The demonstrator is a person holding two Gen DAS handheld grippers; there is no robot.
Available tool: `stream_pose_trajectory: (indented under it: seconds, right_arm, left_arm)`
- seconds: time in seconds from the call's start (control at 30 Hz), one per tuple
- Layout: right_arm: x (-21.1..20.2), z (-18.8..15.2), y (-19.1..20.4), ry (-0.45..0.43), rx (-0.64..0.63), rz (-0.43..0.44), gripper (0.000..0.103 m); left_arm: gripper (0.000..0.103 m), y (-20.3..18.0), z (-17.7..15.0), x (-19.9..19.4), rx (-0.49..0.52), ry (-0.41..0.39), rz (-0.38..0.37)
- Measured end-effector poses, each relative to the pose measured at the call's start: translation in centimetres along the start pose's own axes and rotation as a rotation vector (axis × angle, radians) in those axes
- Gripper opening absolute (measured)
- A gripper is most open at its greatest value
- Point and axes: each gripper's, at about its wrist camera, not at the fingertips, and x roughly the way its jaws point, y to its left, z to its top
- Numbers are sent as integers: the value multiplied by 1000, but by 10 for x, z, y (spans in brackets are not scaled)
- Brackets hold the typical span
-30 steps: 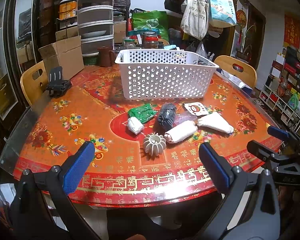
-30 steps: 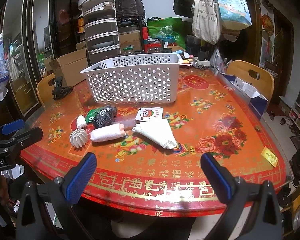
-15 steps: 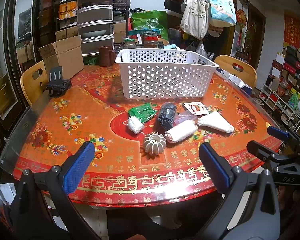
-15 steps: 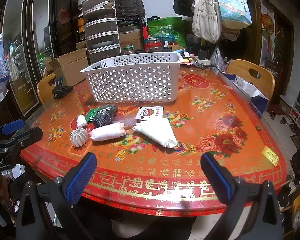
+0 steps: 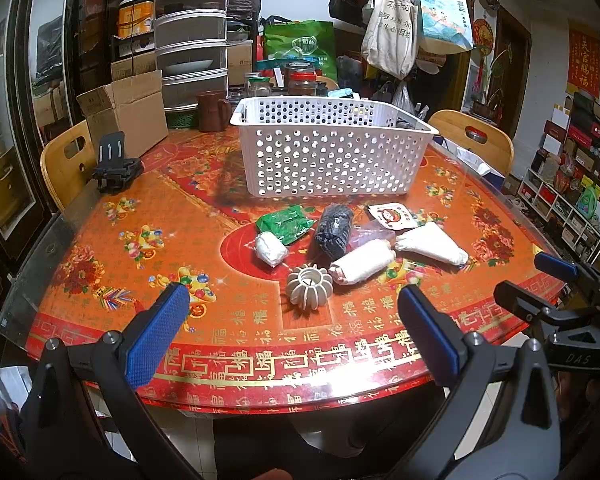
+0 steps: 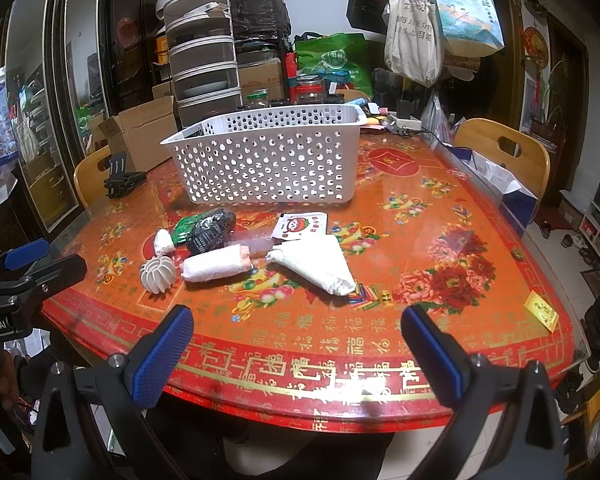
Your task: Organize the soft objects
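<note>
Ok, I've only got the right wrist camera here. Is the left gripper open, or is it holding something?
Observer: The left gripper is open and empty, its blue pads wide apart.
Operator: And that green thing behind the black bundle?
Observer: A flat green packet. The left wrist camera shows it whole, with the small white roll against its near edge.

A cluttered home dining room: patterned table (image 5: 100,240), wooden chairs (image 6: 504,152), hanging bags (image 5: 392,36).
</note>
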Motion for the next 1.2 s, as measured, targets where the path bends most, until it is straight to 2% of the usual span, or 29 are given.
stream_pose_trajectory:
  seconds: [0.7,0.83,0.9,1.03,1.13,1.2]
  right_arm:
    - [13,-5,4,7,3,24,103]
    - [30,-8,-5,-20,4,5,103]
    - [40,-11,-11,-3,7,-19,103]
    - [63,-16,-27,35,32,-35,103]
    - [79,-18,-31,60,16,-52,103]
    - [88,-18,-30,77,3,-56,103]
  left_arm:
    - [103,13,-7,24,-20,29,4]
    - [103,22,-13,38,-20,-2,42]
    - [103,28,-17,52,-30,16,73]
    - [103,37,-27,82,-24,86,63]
    - [103,43,-35,99,-51,121,0]
    - [103,41,-37,108,-35,131,-12]
